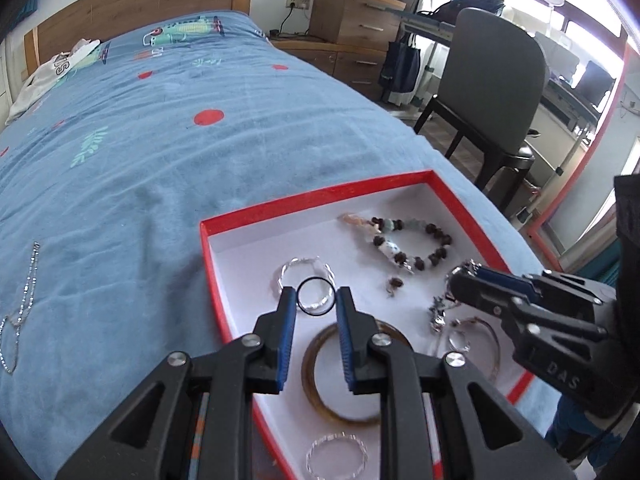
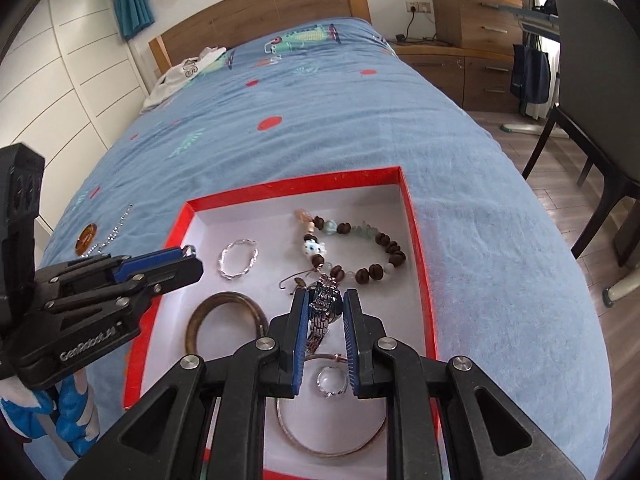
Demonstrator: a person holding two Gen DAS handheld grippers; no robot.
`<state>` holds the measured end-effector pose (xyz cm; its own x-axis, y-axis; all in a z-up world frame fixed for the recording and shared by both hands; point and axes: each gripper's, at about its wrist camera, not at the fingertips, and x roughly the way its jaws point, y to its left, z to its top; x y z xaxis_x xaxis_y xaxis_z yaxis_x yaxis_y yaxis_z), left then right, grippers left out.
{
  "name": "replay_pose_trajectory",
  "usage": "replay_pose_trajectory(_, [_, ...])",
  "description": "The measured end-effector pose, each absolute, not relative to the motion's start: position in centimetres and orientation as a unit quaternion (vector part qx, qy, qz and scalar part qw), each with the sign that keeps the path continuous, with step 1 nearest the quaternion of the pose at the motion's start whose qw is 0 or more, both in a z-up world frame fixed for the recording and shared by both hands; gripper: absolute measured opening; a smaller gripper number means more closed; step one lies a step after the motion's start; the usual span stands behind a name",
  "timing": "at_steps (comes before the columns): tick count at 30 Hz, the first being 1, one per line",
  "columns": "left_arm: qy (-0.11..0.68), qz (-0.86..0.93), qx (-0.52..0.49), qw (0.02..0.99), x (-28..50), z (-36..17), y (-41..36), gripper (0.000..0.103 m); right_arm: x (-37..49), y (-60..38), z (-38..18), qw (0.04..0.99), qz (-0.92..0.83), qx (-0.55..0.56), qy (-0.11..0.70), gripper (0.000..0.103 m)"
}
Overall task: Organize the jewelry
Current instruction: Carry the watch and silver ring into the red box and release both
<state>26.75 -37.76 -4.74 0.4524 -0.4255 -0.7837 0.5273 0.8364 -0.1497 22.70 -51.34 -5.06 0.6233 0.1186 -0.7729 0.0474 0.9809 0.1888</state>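
Note:
A red box [image 1: 304, 200] [image 2: 296, 184] with a white floor lies on the blue bedspread. In it are a beaded bracelet [image 1: 416, 246] [image 2: 360, 252], a twisted silver bangle [image 1: 280, 276] [image 2: 238, 264], a brown bangle [image 1: 316, 384] [image 2: 208, 312], a thin silver bangle [image 2: 320, 444] and a clear ring [image 2: 332, 380]. My left gripper [image 1: 316, 300] is shut on a thin black ring [image 1: 316, 296] above the box. My right gripper [image 2: 326, 304] is shut on a silver metal watch [image 2: 324, 308] above the box; it also shows in the left wrist view [image 1: 466, 276].
A silver chain necklace [image 1: 24, 304] [image 2: 112, 232] and an amber round piece [image 2: 87, 238] lie on the bedspread left of the box. A white garment [image 2: 184, 72] lies near the headboard. A grey chair [image 1: 492, 80] and wooden drawers [image 1: 352, 20] stand right of the bed.

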Motion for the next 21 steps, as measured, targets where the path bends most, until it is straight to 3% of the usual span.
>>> replay_pose_trajectory(21, [0.467, -0.266, 0.070, 0.841, 28.8, -7.8, -39.4, 0.020, 23.9, -52.1, -6.6, 0.886, 0.025, 0.081, 0.456, 0.018])
